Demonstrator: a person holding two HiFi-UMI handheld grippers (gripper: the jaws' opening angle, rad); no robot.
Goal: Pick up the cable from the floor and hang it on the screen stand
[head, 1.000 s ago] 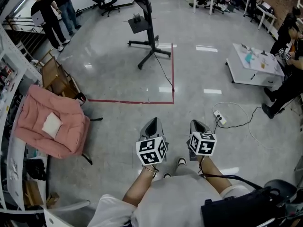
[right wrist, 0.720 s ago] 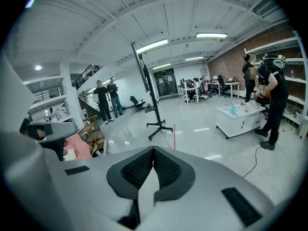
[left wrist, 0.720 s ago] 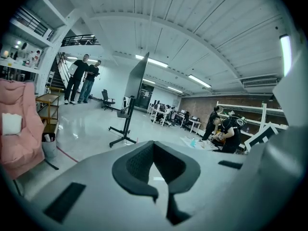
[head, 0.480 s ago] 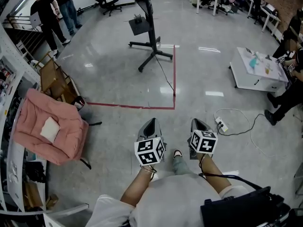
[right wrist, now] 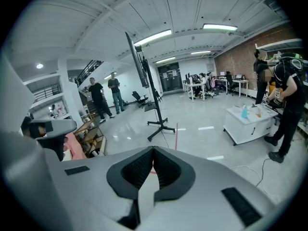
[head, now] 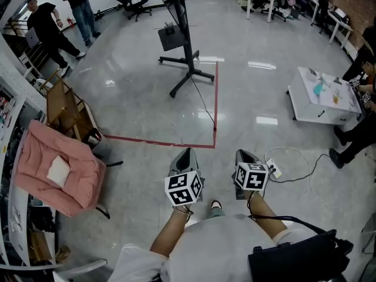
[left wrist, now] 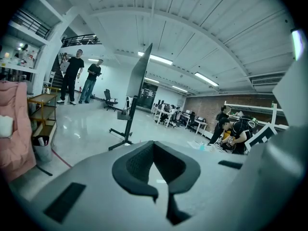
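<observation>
Though cable (head: 288,148) lies on floor (head: 135,98), left tool (head: 188,150), right tool (head: 242,153) shut.

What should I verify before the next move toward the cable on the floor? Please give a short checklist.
1. Left gripper empty: ok, jaws shut on nothing.
2. Right gripper empty: ok, jaws shut on nothing.
3. Jaws open for a grasp: not ok, both are closed.
4. Black cable located: ok, it trails on the floor from the screen stand along the red tape.
5. Cable within reach: not ok, it lies well ahead of both grippers.
6. Way ahead free: ok, the power strip lies off to the right.
</observation>
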